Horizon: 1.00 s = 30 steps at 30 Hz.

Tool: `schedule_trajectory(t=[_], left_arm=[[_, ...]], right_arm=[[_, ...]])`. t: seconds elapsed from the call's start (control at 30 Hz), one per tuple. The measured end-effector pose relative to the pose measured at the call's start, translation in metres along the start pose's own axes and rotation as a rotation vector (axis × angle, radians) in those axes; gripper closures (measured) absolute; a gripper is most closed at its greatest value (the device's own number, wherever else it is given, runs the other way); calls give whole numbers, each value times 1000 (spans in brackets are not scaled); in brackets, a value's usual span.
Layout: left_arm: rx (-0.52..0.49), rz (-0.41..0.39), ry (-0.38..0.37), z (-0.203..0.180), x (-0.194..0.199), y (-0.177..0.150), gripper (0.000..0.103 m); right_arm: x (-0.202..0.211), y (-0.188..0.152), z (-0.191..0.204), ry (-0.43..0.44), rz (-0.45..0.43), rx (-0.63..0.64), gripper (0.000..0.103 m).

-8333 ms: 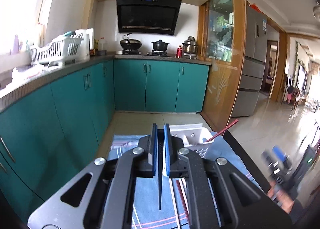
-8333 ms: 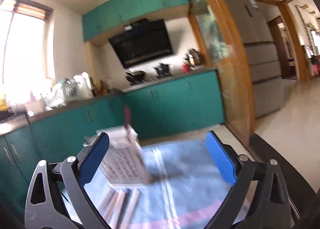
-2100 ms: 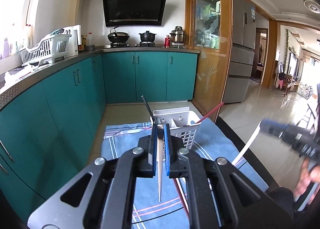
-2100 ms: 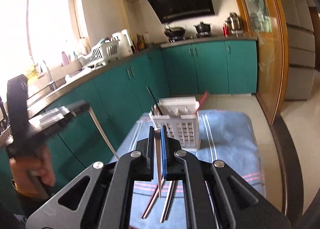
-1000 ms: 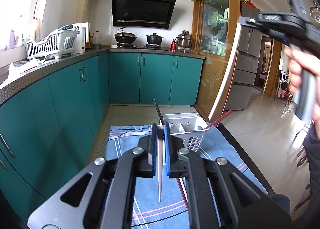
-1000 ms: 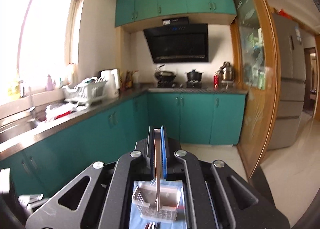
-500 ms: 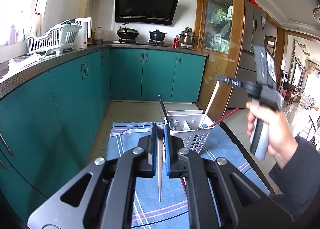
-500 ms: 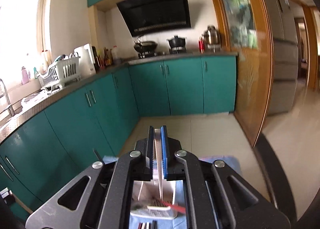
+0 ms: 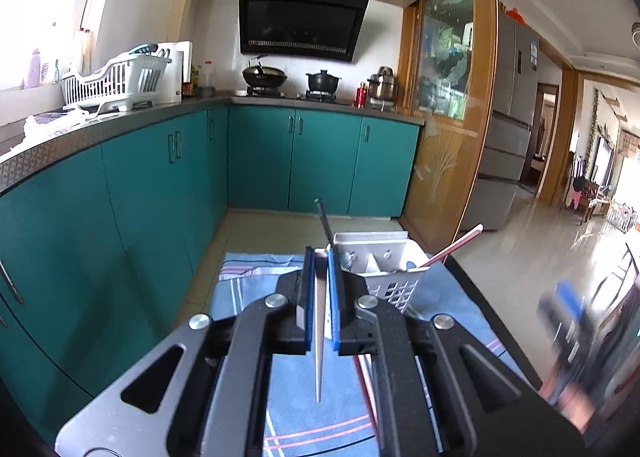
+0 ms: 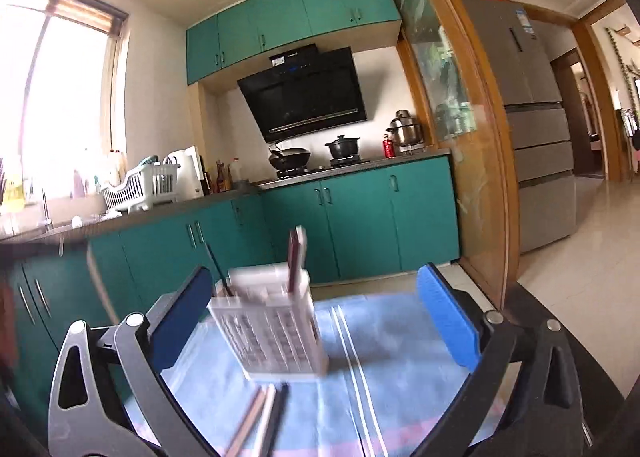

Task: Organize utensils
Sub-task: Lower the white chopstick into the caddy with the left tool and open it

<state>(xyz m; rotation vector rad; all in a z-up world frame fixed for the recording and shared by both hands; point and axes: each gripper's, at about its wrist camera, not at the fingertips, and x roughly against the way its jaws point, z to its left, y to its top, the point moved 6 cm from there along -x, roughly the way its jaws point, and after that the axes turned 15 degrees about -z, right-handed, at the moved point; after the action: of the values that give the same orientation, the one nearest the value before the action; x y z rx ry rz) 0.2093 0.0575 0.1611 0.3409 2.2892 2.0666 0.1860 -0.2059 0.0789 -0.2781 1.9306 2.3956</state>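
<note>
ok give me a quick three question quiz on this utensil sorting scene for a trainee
1. True or false: the left gripper is shut on a thin pale chopstick.
2. How do the right gripper's jaws stand? A) clamped on a chopstick B) wide open and empty C) shut on nothing
3. Fill in: the white slotted plastic utensil basket stands on a ____ striped cloth.

Key: 1 true; 2 B; 3 blue. Loose chopsticks lie on the cloth in front of the basket, so sorting is not yet done.
</note>
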Motion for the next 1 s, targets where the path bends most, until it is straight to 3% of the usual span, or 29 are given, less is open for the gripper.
schedule_trajectory(t=[0.03,0.1,0.13,0.23,0.43,0.53,0.63,0.73,1.0], left_arm=[[0,-4,-1,-2,0,2,97],[-5,-9,-6,-8,-1,7,97],[-9,-9,-9,-13,-2,12,97],[-23,-10,-23,-24,-6,31,97],[-34,-92,-59,-48,-14,111,97],[-19,-131,-69,-56,-39,148,97],[-11,-129,-69,-63,-71,162,97],[9,-94,-53,-63,-113,154,97],[51,114,-15,-45,-208,55,97]], right_arm=[[0,-9,-1,-6,24,9,3],[-10,-27,5,57,143,-11,3],[-12,-31,7,88,157,-30,3],[-13,-32,2,77,152,-6,3],[-23,-40,-22,56,213,-66,3],[-27,-43,-28,53,241,-94,3],[-28,-44,-31,56,248,-97,3],[-30,-49,-34,52,270,-104,3],[-31,-54,-36,46,286,-91,3]])
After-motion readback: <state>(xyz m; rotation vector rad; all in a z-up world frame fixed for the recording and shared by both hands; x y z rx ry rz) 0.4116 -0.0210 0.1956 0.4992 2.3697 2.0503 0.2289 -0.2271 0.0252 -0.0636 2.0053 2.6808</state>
